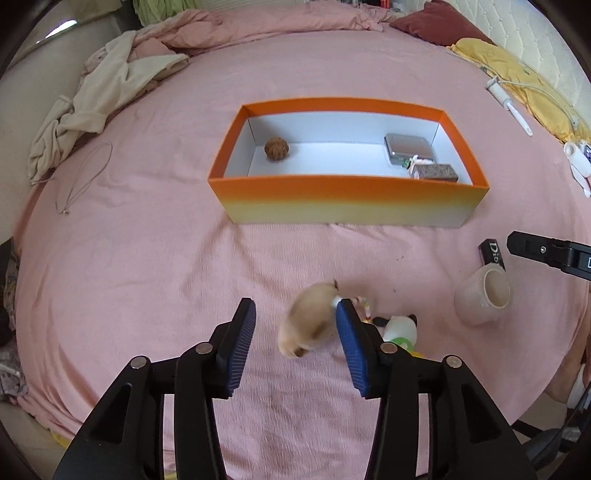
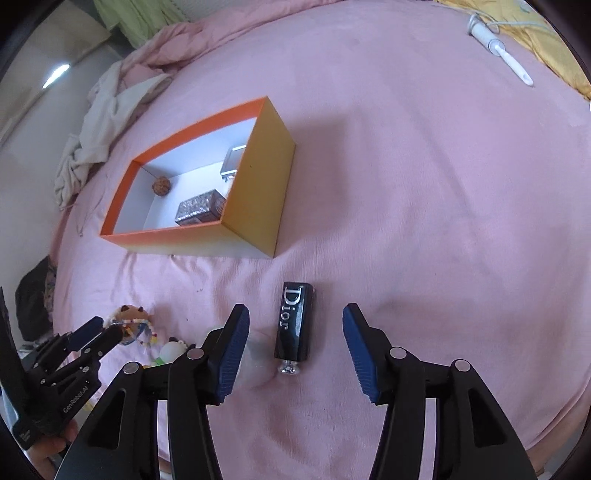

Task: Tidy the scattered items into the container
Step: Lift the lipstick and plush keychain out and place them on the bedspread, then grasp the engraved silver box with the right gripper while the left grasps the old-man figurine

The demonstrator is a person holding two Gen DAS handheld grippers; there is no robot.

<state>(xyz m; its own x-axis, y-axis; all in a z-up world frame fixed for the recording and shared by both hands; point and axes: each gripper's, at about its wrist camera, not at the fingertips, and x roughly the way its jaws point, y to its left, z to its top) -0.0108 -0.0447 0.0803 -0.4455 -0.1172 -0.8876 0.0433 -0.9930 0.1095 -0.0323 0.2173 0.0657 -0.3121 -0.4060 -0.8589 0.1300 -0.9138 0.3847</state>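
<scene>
Bedding fills both views: a pink sheet (image 1: pixel 147 258), softly creased, with a rumpled pink duvet (image 1: pixel 258 26), a cream garment (image 1: pixel 92 103) and a yellow pillow (image 1: pixel 517 74) along its far edges. On it sits an open cardboard box (image 1: pixel 347 201), orange fading to pale yellow outside, white inside, holding a brown knobbly ball (image 1: pixel 276 148), a flat metal case (image 1: pixel 408 147) and a speckled block (image 1: pixel 436 172). Nearer lie a blurred beige plush (image 1: pixel 308 325), a panda toy (image 1: pixel 400 328), a cream cup (image 1: pixel 484 295) on its side and a glossy black lipstick (image 2: pixel 294 325) lettered "Dior". The left gripper (image 1: pixel 295 314) has its jaws spread, the plush touching one blue ribbed pad. The right gripper (image 2: pixel 295 321) hangs wide open astride the lipstick, not touching it.
</scene>
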